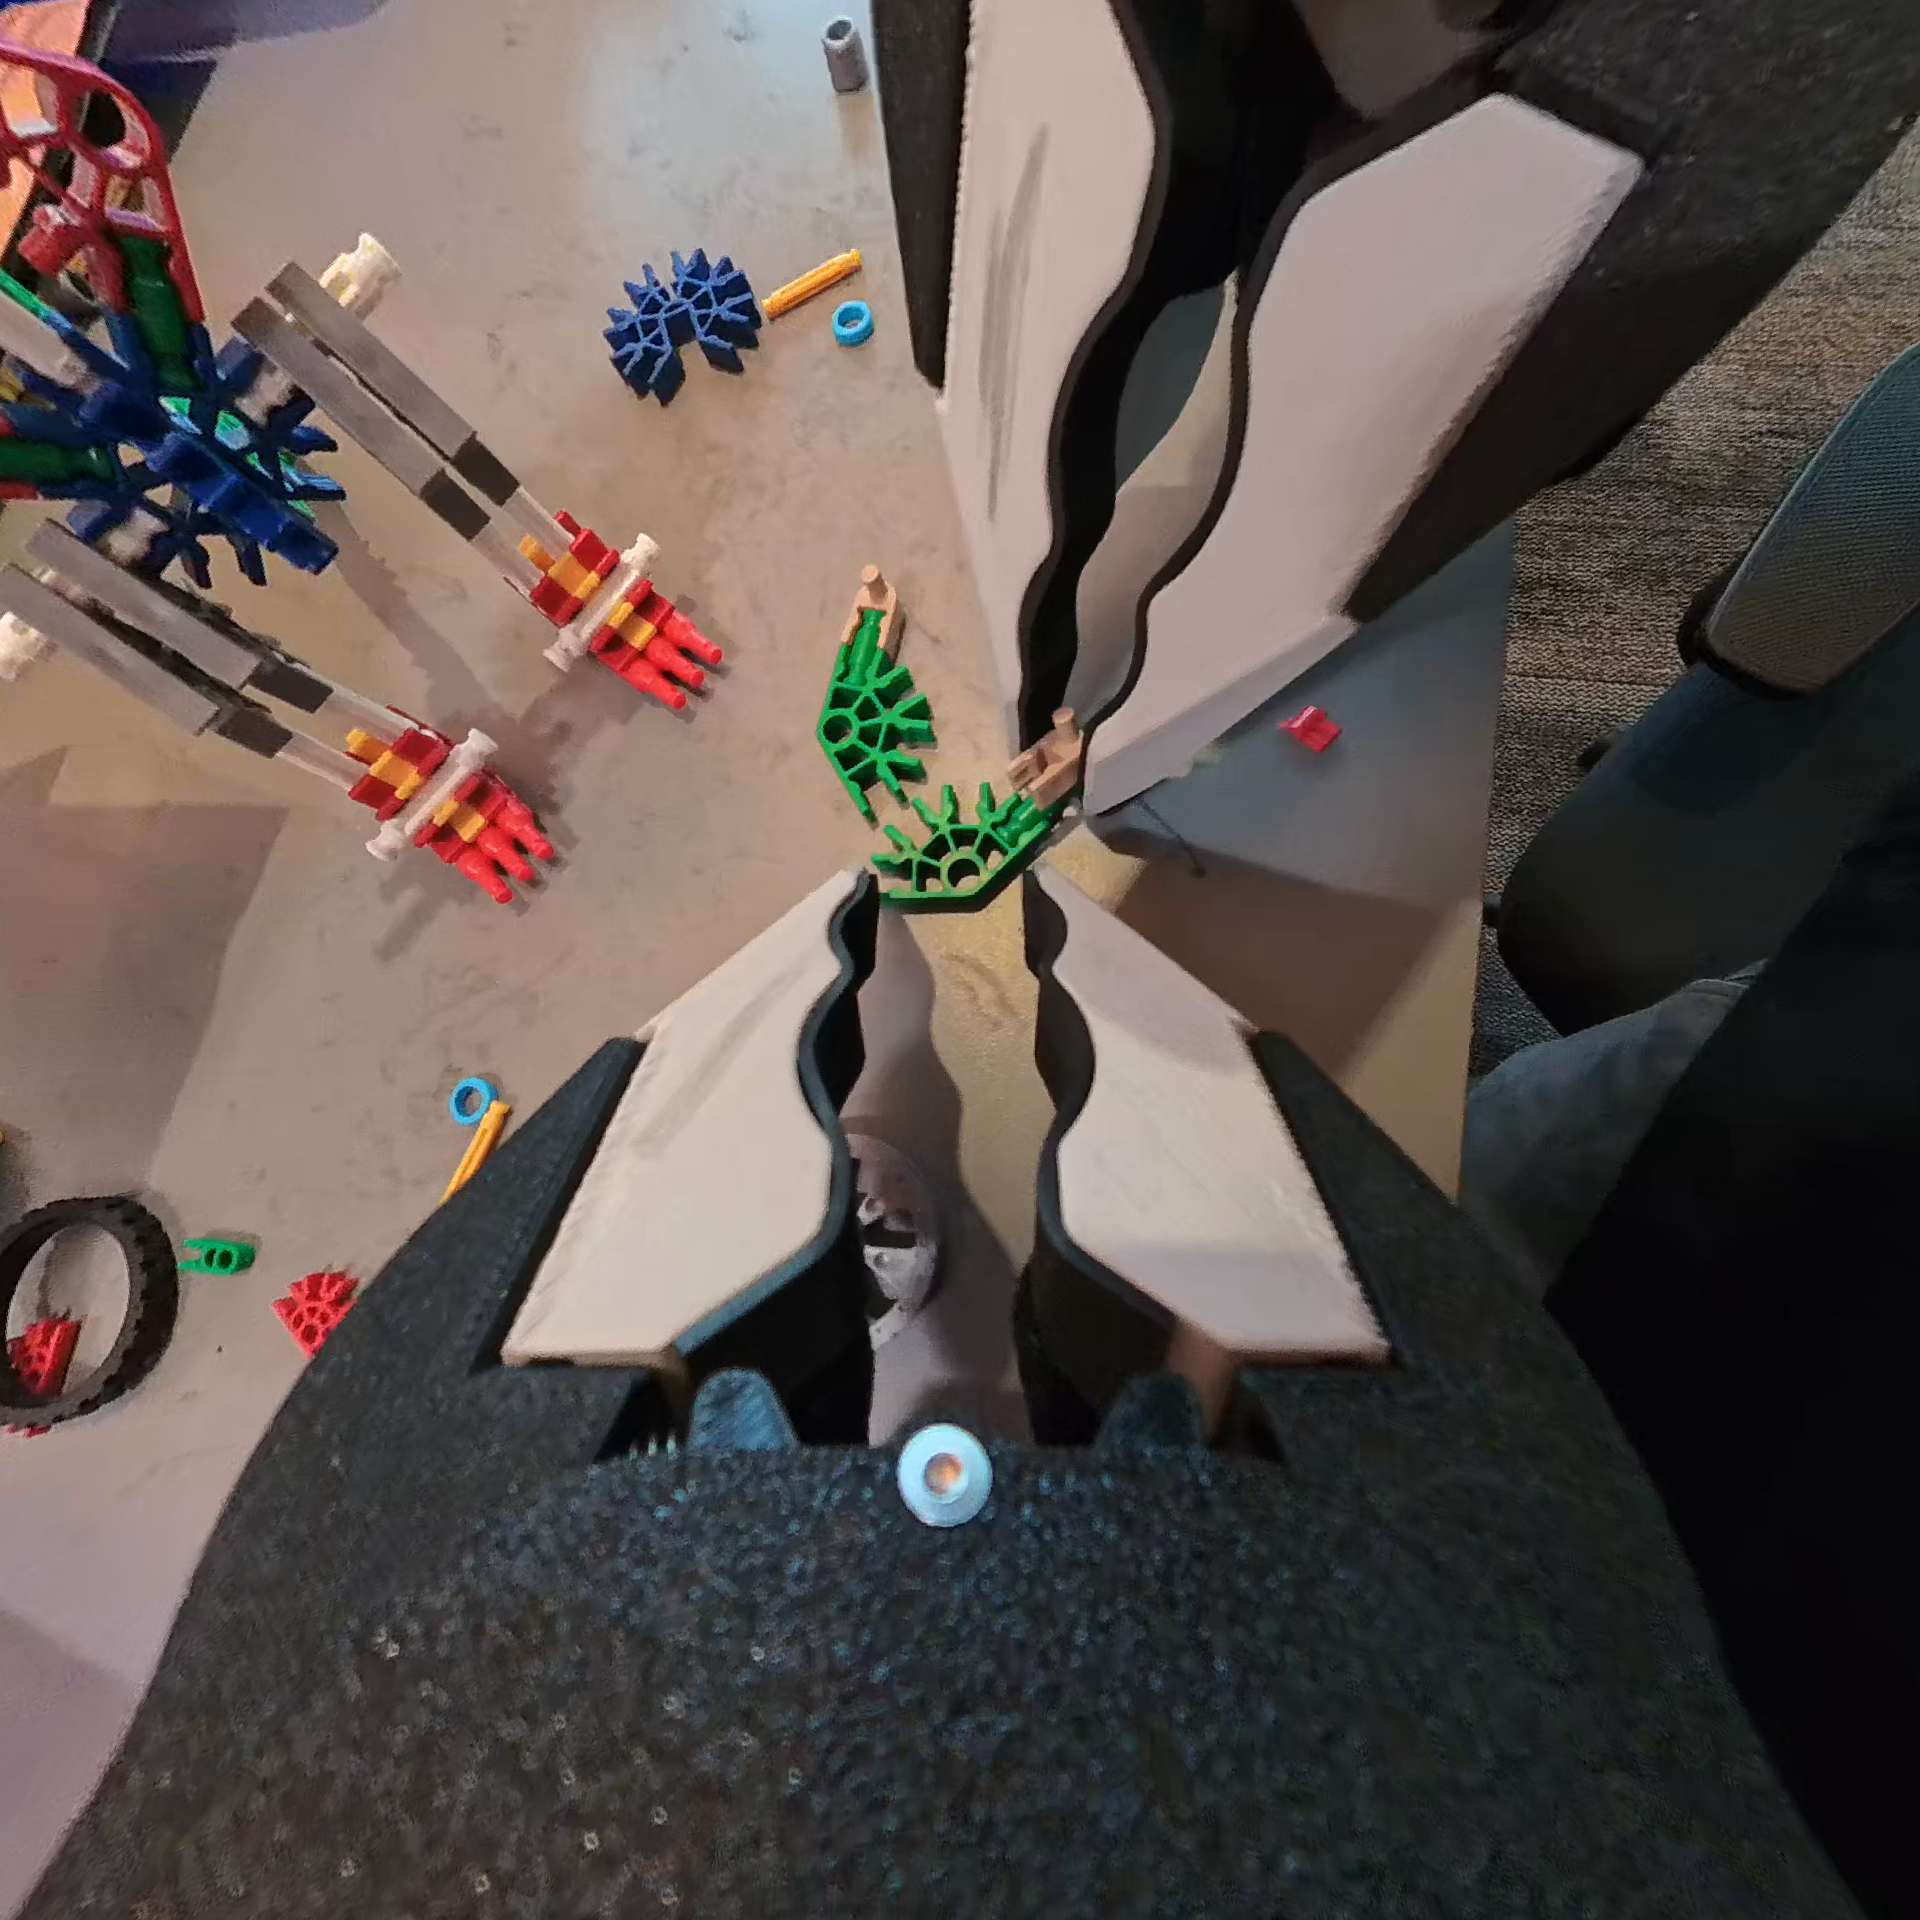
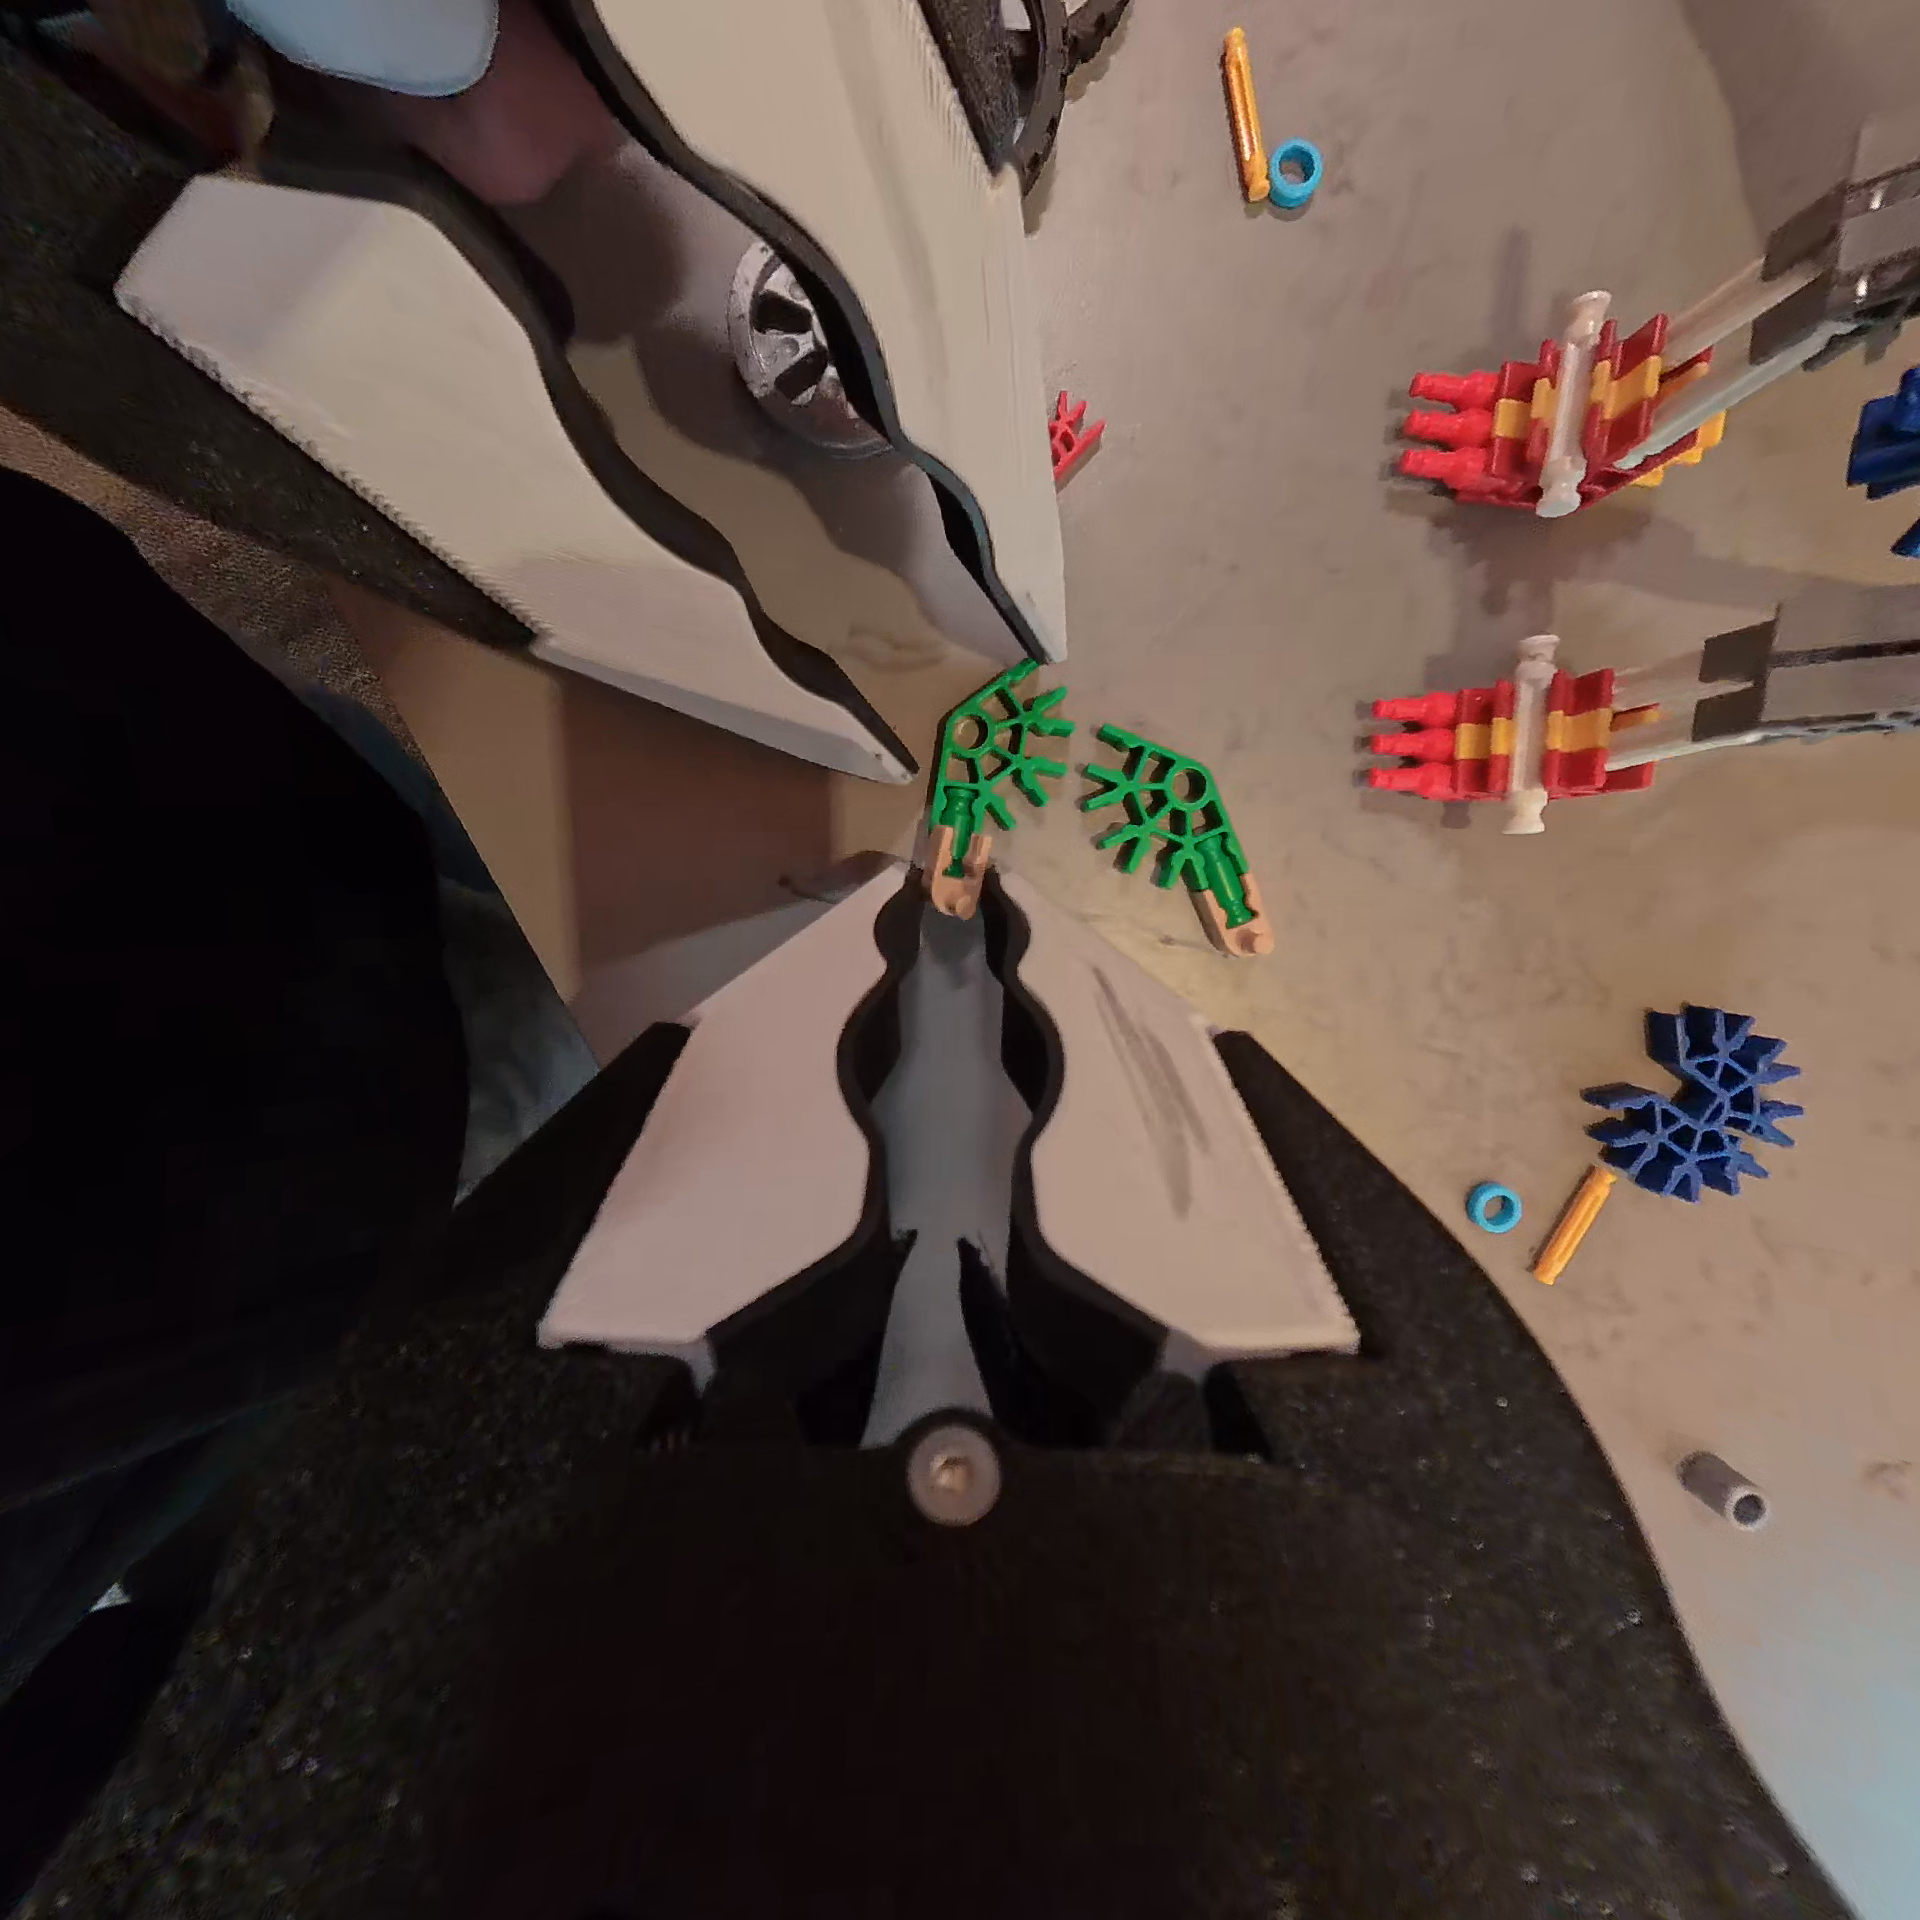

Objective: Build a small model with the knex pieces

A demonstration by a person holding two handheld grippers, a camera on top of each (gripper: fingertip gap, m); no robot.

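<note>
Right gripper (image 2: 961, 899), reaching toward 12 o'clock, pinches a tan clip (image 2: 954, 871) on a green connector (image 2: 992, 764). Left gripper (image 1: 951, 883), jaws parted, meets that connector; contact unclear.

Blue connector pair (image 1: 686, 322), black tyre (image 1: 83, 1311)

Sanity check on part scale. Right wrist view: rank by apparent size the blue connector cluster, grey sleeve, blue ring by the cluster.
1. blue connector cluster
2. grey sleeve
3. blue ring
Sleeve and ring are close; the sleeve sits nearer the camera, so that order is unsure.
</note>
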